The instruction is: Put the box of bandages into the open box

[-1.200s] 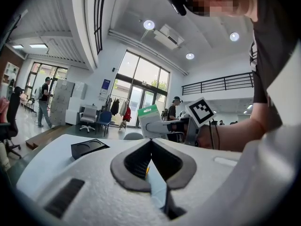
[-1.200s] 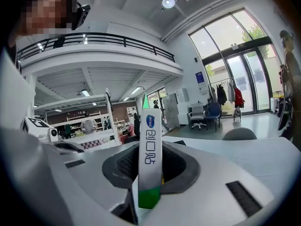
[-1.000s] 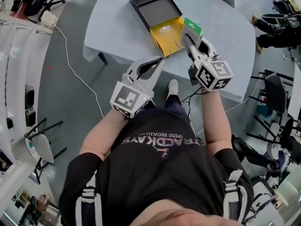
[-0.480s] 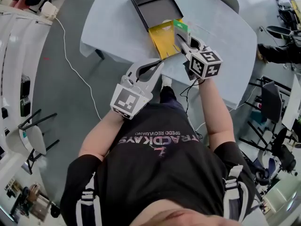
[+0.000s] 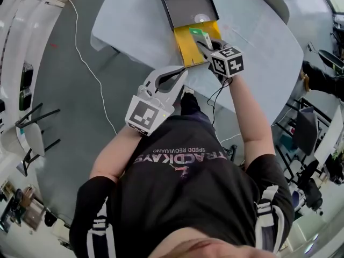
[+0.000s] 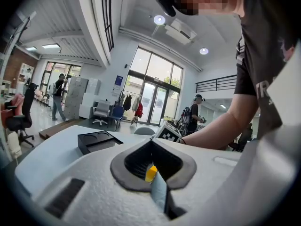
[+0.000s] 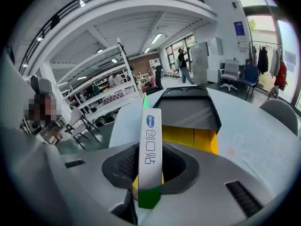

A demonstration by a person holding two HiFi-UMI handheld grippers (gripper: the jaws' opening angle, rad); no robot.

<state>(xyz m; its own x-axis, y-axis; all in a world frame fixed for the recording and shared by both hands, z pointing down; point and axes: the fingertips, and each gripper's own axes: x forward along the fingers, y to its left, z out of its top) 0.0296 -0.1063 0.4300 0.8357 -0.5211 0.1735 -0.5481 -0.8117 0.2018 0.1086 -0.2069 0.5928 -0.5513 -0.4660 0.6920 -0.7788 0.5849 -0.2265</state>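
- Our left gripper (image 6: 151,141) fills the lower frame, its white jaws meeting at the tips with nothing gripped (a yellow sliver (image 6: 150,172) shows through the gap).
- Left of centre, we see a black box (image 6: 96,141) lying on the pale table (image 6: 47,154).
- Right of centre, a marker cube (image 6: 168,132) sits at the end of a bare forearm (image 6: 221,128).

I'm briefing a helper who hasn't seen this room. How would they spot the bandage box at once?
Find the round pale table, then the open box on it, black with a yellow tray. Over that tray, the right tongs grip the bandage box: slim and white with green ends, the only thing held off the table.
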